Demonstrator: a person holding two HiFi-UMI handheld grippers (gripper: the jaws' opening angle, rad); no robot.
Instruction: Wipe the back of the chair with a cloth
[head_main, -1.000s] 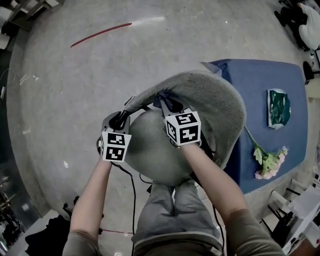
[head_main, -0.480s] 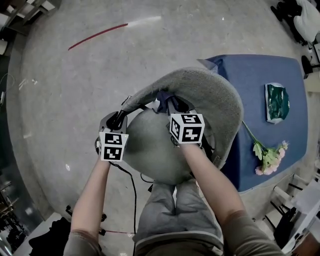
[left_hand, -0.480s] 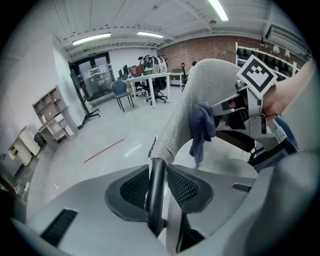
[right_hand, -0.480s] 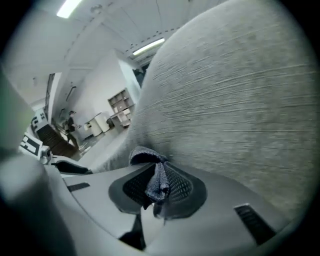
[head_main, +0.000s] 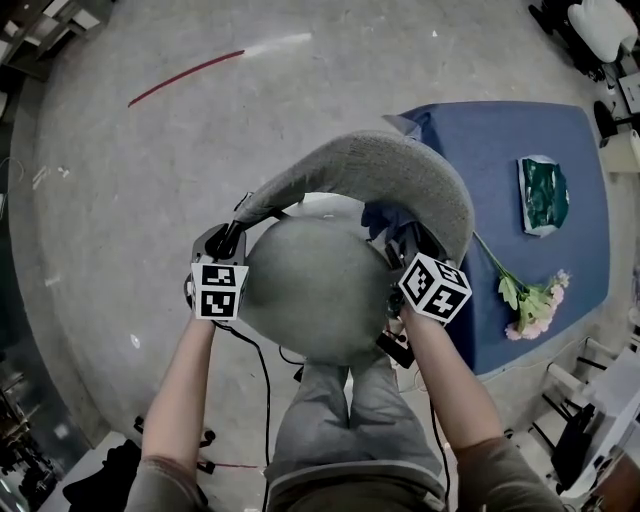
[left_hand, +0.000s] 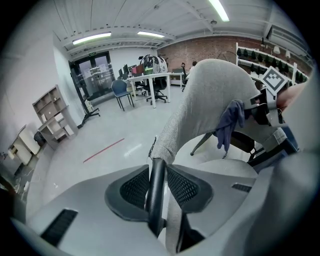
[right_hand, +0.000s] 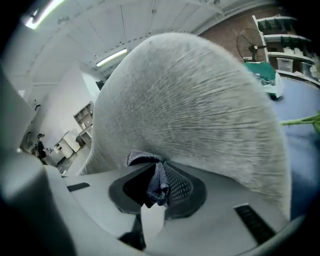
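The chair has a curved grey fabric backrest (head_main: 385, 168) and a round grey seat (head_main: 310, 290). My left gripper (head_main: 232, 240) is at the backrest's left end, shut on a black frame bar (left_hand: 156, 192) of the chair. My right gripper (head_main: 397, 243) is at the right inner side of the backrest, between the backrest and the seat. It is shut on a dark blue cloth (head_main: 383, 218), which bunches between the jaws (right_hand: 158, 181) and lies against the backrest fabric (right_hand: 195, 100). From the left gripper view the cloth (left_hand: 227, 122) hangs down from the right gripper (left_hand: 255, 107).
A blue table (head_main: 500, 140) stands right behind the chair, with a green packet (head_main: 543, 193) and a bunch of flowers (head_main: 530, 305) on it. A red line (head_main: 185, 65) marks the grey floor. Black cables (head_main: 266, 385) run under the seat, next to the person's legs.
My right gripper has swept the cloth along the inside of the backrest, from its left-middle part to its right side, and has rolled. The left gripper has stayed on the bar.
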